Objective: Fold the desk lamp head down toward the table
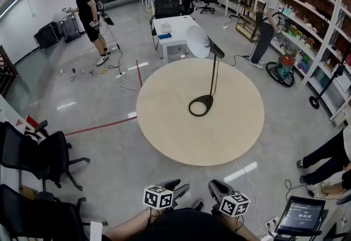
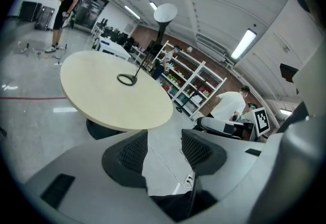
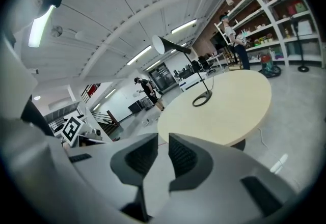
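Head view: a round, pale beige wooden table (image 1: 164,125) fills the centre of the frame. On it stands a black desk lamp (image 1: 213,75) with an open ring base (image 1: 201,105), a thin upright stem and a raised, disc-shaped head (image 1: 198,41) whose inner face is white. The base rests right of the table's centre, and the head shows above it, near the table's far edge.

The left gripper (image 1: 176,186) and the right gripper (image 1: 215,186) sit at the bottom centre of the frame. They are side by side over the grey floor, short of the table's near edge and well apart from the lamp.

Left gripper view: the left gripper (image 2: 164,149) has its ribbed black pads (image 2: 133,151) clearly apart, with only floor between them. The table (image 2: 102,101) and lamp (image 2: 127,79) lie up and to the left of the jaws.

Right gripper view: the right gripper (image 3: 162,149) has its pads (image 3: 181,156) parted by a narrow gap, with nothing held. The table (image 3: 239,111) and lamp (image 3: 202,98) lie up and to the right.

Surroundings: a person in black (image 1: 88,15) stands at upper left, black office chairs (image 1: 44,160) are at lower left, and white shelving (image 1: 312,26) lines the right side.
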The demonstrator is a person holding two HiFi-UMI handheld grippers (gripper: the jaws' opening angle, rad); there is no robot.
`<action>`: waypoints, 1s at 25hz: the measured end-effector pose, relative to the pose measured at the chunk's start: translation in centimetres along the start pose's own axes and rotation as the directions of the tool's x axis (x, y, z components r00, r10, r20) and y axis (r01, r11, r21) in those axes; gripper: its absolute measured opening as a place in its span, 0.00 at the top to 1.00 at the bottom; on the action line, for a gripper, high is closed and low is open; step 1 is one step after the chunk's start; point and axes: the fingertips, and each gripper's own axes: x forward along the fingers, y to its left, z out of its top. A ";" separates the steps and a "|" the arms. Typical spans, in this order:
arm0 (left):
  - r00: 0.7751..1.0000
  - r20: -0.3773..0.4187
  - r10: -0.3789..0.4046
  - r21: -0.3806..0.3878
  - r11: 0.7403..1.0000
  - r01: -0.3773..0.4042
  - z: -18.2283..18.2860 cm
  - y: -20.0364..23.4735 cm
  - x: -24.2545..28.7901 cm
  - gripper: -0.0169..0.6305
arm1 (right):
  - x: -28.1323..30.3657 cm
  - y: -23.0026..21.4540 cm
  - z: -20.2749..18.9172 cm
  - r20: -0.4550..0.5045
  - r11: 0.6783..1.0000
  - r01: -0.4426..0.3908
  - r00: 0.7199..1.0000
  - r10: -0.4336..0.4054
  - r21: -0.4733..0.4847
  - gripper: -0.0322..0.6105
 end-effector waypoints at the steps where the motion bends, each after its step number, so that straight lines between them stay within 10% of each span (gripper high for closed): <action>1: 1.000 0.004 0.009 0.002 1.000 -0.009 0.4 -0.1 0.4 0.64 | 0.1 -0.6 0.4 -0.002 1.000 -0.005 1.000 0.005 0.003 0.84; 15: 0.984 0.107 0.145 -0.069 0.988 -0.138 3.9 0.3 3.5 0.64 | 2.3 -5.9 4.3 -0.041 0.994 -0.107 0.993 0.107 0.001 0.85; 25: 0.992 0.081 0.096 0.003 0.995 -0.096 6.9 0.5 7.7 0.64 | 2.4 -9.9 5.9 0.007 0.999 -0.012 1.000 0.012 0.042 0.84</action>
